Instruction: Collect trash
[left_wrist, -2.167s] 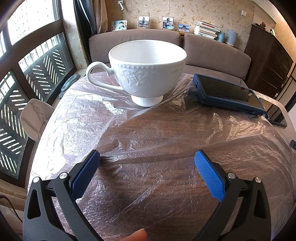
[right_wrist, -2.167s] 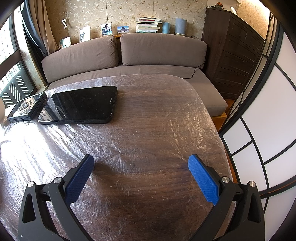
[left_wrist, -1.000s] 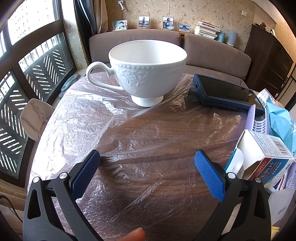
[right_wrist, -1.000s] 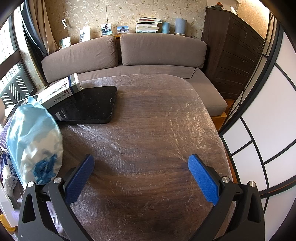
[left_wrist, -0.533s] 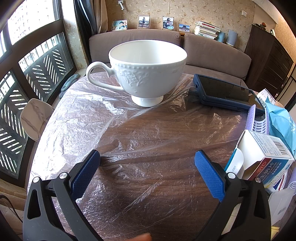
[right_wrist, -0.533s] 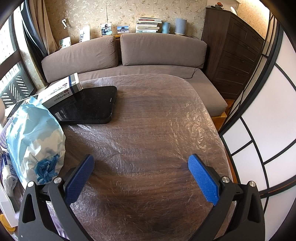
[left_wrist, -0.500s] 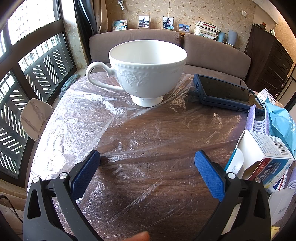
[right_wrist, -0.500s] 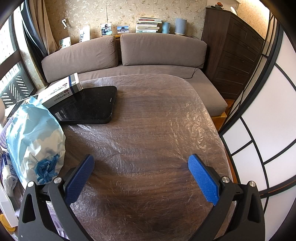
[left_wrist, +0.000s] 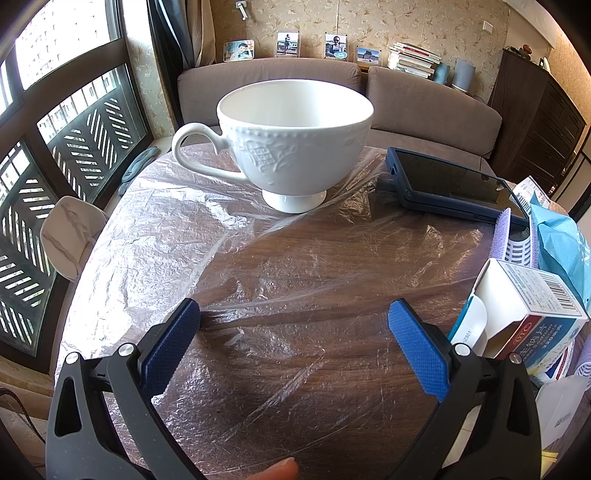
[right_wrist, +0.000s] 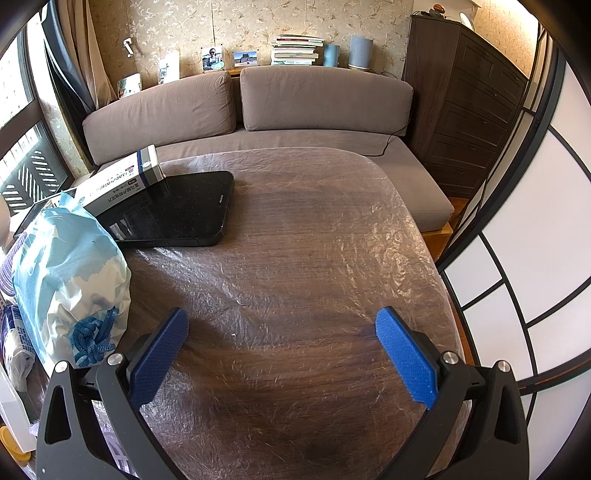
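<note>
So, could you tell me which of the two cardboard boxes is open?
The box beside the left tool, its end flap open; the other box leans closed on the black tablet.

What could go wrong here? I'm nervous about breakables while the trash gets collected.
1. The cup stands on loose plastic film; a claw snagging the film could drag or tip it.
2. A box rests on the black tablet; a rough grab may scrape the screen.
3. The trash beside the left claw, a carton and blue bag, looks piled loosely and could slide off the table.

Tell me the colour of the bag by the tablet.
Light blue and white bag, clearest in the right wrist view.
</note>
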